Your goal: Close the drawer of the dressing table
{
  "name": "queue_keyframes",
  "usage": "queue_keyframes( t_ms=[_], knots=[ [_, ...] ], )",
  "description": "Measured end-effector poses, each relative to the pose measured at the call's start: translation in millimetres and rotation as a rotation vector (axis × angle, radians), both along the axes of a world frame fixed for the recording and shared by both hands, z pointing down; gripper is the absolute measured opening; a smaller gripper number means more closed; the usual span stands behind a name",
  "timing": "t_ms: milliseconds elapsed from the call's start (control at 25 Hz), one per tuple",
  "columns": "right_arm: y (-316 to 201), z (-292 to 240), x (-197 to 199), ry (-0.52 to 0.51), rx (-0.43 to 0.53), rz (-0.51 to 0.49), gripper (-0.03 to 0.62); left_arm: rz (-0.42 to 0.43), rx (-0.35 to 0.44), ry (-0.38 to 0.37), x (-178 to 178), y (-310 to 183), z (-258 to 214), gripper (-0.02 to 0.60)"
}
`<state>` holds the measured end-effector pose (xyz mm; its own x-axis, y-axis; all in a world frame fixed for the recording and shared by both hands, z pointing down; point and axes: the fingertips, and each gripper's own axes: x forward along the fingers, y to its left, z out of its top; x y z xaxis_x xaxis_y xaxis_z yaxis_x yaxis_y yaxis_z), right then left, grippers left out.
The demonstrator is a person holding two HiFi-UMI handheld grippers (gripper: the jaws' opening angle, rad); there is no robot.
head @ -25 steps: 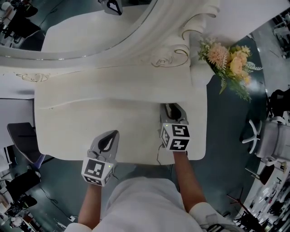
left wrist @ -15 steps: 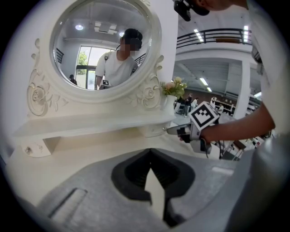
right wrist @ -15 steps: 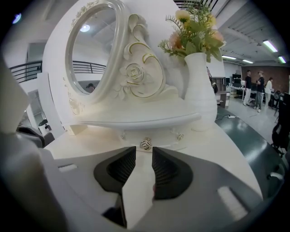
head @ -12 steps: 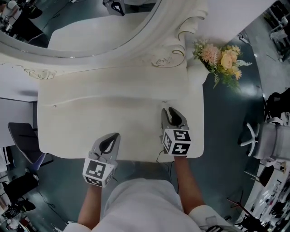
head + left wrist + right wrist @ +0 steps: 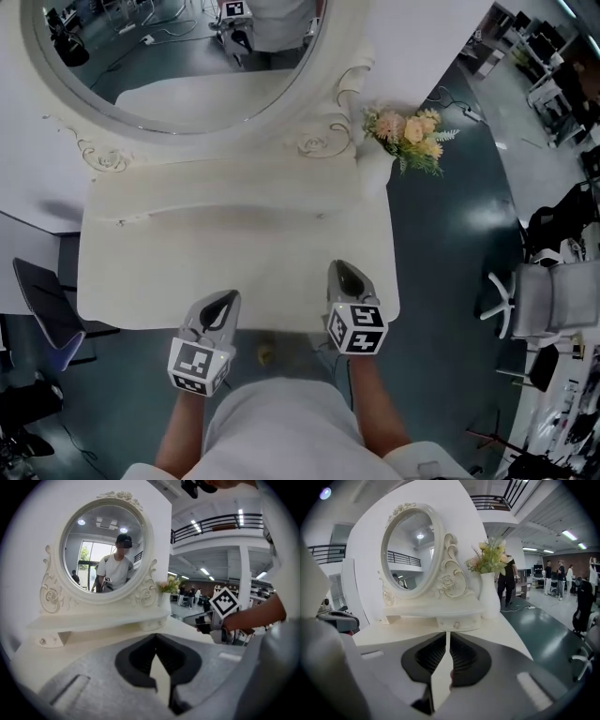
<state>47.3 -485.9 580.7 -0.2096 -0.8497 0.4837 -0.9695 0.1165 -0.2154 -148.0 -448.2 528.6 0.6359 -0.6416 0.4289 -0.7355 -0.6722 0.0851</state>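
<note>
The white dressing table (image 5: 187,272) carries a raised shelf under its oval mirror (image 5: 178,47). A small drawer (image 5: 457,624) with a round knob sits in that shelf, its front flush with the shelf; the left gripper view also shows this drawer (image 5: 151,625). My left gripper (image 5: 226,300) hangs over the table's front edge, shut and empty, its tips meeting (image 5: 155,637). My right gripper (image 5: 343,271) hovers over the front right of the table, well short of the drawer. Its jaws are closing with nothing between them, and a thin slit still shows (image 5: 448,635).
A white vase of flowers (image 5: 408,131) stands at the table's back right corner. An office chair (image 5: 534,300) is on the floor to the right and a dark chair (image 5: 42,309) to the left. A small yellowish object (image 5: 266,353) lies on the floor by my legs.
Both grippers have drawn back from the tabletop toward its front edge and risen. The right gripper's jaws have narrowed from wide apart to a thin slit.
</note>
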Motion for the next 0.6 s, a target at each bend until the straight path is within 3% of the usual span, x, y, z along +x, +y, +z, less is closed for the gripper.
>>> queue_keyframes(
  t_ms=[360,600],
  knots=[
    [74,-41,-16,0.044,0.057,-0.008,0.002,-0.028,0.081,0.019,-28,53,-37,-0.002],
    [103,-71,-40,0.053,0.105,-0.023,0.002,-0.089,0.129,0.033,-73,69,-60,-0.002]
  ],
)
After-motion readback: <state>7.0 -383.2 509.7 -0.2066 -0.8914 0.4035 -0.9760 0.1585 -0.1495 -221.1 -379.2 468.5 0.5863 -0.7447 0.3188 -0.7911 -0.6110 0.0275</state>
